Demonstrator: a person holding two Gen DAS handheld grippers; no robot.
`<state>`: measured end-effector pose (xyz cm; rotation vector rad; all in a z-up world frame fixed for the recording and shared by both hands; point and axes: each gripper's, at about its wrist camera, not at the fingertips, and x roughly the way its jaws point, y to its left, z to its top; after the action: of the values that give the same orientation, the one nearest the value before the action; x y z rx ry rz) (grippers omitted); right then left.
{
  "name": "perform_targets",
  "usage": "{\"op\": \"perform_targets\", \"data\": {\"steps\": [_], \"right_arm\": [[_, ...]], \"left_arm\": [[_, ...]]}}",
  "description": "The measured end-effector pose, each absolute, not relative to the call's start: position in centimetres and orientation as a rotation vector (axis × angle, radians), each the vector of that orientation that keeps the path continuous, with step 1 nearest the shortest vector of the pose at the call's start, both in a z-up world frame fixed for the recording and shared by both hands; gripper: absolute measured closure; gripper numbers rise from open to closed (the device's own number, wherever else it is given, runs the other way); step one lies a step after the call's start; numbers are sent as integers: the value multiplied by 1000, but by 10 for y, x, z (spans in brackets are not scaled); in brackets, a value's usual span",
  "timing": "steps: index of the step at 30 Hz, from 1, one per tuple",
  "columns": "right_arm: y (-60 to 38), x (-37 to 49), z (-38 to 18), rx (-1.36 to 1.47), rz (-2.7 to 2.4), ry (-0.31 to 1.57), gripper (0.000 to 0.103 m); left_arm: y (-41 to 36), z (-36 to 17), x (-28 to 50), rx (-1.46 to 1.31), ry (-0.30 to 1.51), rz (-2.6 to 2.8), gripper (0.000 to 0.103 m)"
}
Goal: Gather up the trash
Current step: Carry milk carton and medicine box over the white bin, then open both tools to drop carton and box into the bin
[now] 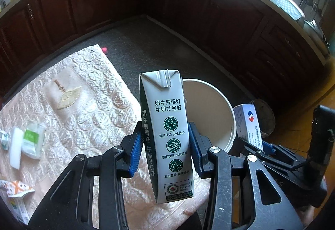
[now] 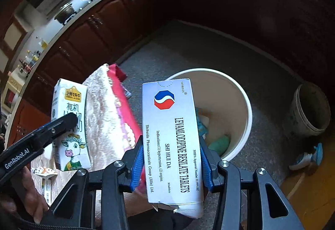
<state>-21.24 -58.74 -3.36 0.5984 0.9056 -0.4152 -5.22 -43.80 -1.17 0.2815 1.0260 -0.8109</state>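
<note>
Left wrist view: left gripper (image 1: 166,146) is clamped on a milk carton (image 1: 166,131), blue pads (image 1: 136,146) on its two narrow sides around mid-height, carton upright and hanging just in front of the white bucket (image 1: 228,117). My read: it's empty or nearly so, so light, but thin paperboard walls will buckle if I squeeze harder. Mid-body grip is fine; the folded top flap is the weak spot, I stay off it.

Right wrist view: right gripper (image 2: 169,159) is clenched on a tablet box (image 2: 171,138) (levamlodipine besilate, per the print), pads on its long edges, lower half. Bottom end of the box looks torn and crushed. It sits over the near rim of the same white bucket (image 2: 249,108), which already has some blue-green scraps (image 2: 217,143) inside. Box is likely very light and hollow, so it crushes easily; edge grip holds better than face grip.

More trash on the quilted cloth (image 1: 88,92): plastic-wrapped packets (image 1: 29,142) and a crumpled wrapper (image 1: 16,188), both soft and slippery, I'd guess. Pinch those at a fold.

A second, dirty bucket (image 2: 312,108) stands well apart to the right. Both items look close to drop position, tablet box nearer.
</note>
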Motion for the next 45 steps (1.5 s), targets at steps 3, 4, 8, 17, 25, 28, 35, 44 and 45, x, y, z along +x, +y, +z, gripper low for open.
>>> {"op": "perform_targets", "data": {"steps": [3, 4, 8, 17, 25, 28, 35, 44, 45], "right_arm": [[-597, -214, -42, 621, -432, 915, 58], [-600, -213, -44, 627, -437, 918, 58], [-613, -214, -57, 656, -458, 931, 58], [-627, -202, -82, 682, -454, 971, 58], [-638, -196, -103, 714, -455, 1001, 58], [-640, -195, -109, 723, -455, 1010, 58], [-650, -192, -117, 746, -482, 1022, 58], [-649, -177, -132, 780, -471, 1055, 58], [-648, -176, -134, 783, -470, 1059, 58]], "left_arm": [[-446, -14, -47, 278, 1030, -820, 64], [-448, -15, -46, 277, 1030, -819, 64], [-460, -22, -38, 262, 1052, -821, 64], [-489, -39, -34, 275, 1078, -835, 64], [-504, -50, -28, 279, 1096, -837, 64], [-509, -54, -27, 277, 1111, -841, 64], [-511, -67, -18, 281, 1138, -827, 53], [-501, -61, -15, 275, 1137, -814, 48], [-500, -60, -15, 274, 1138, -811, 48]]}}
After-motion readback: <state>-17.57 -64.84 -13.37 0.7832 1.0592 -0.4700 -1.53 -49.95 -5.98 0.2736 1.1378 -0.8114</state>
